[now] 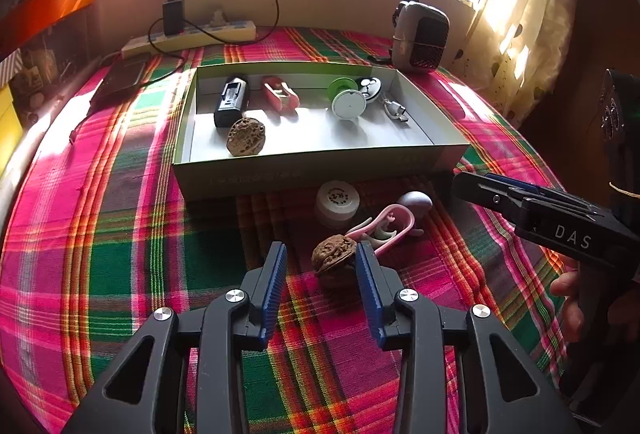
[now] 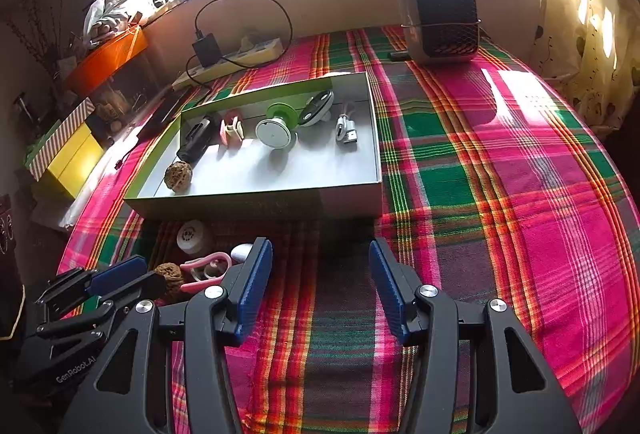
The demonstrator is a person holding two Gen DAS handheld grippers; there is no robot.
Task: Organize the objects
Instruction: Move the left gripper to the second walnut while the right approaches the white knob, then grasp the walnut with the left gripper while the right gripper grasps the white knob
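Between the spread fingers of the left gripper [image 1: 321, 260], a walnut [image 1: 334, 258] is sitting on the plaid-covered surface [image 1: 120, 234], touching the right pad. Nearby, the right gripper [image 2: 321, 280] is hovering wide and empty. Beyond, another walnut [image 1: 245, 136] is lying in the open box [image 1: 304, 169].

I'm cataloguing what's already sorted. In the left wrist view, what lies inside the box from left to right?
Black device → walnut → pink clip → green-and-white disc → silver round piece → white adapter.

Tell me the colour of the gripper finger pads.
Blue, ribbed pads on black arms; clearest in the left wrist view.
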